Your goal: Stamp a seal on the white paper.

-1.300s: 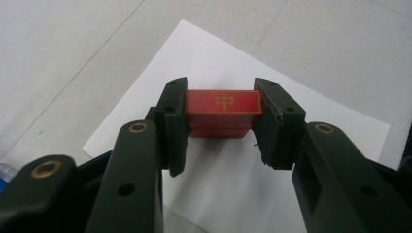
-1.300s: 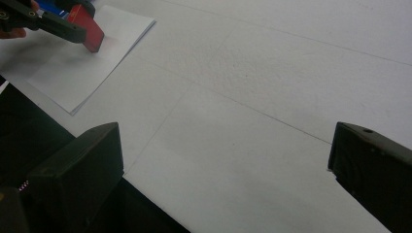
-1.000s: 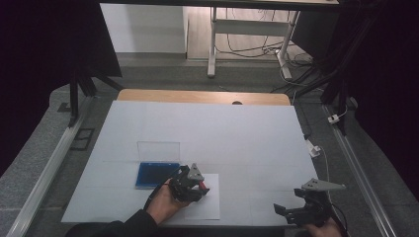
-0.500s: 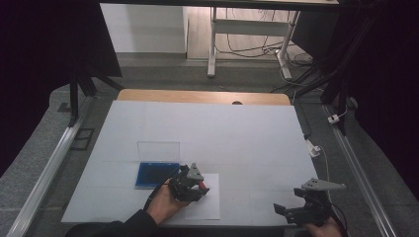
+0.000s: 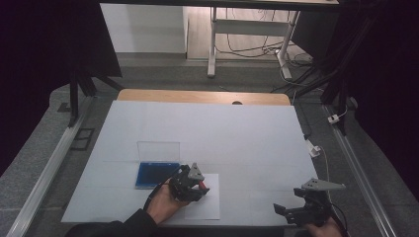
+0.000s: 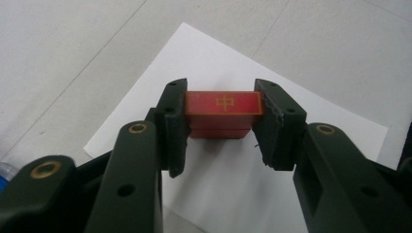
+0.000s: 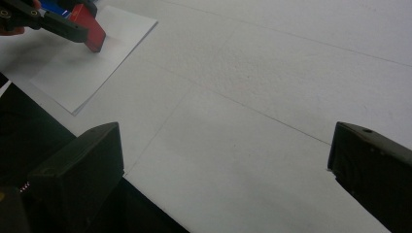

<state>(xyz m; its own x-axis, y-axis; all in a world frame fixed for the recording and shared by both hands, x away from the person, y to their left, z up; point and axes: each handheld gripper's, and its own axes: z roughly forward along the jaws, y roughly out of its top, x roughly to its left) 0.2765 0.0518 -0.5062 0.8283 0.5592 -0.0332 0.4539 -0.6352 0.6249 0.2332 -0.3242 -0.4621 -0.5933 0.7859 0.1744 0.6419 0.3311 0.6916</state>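
The left gripper [image 6: 223,124] has its jaws clenched on a red stamp block [image 6: 222,110] with a gold character on its top face, held just over a small white sheet of paper [image 5: 207,205] at the lower middle of the high view, right of the blue ink pad case [image 5: 155,173] with its clear lid raised. The right gripper [image 7: 223,194] idles at the lower right, jaws released and wide apart over the white counter [image 5: 237,133]. The loose sheet is unpinned, so pressing or lifting the stamp could drag it and smear the print; a tilted block would print unevenly. Against the earlier frames, nothing visibly differs: both hands and the stamp sit where they were.
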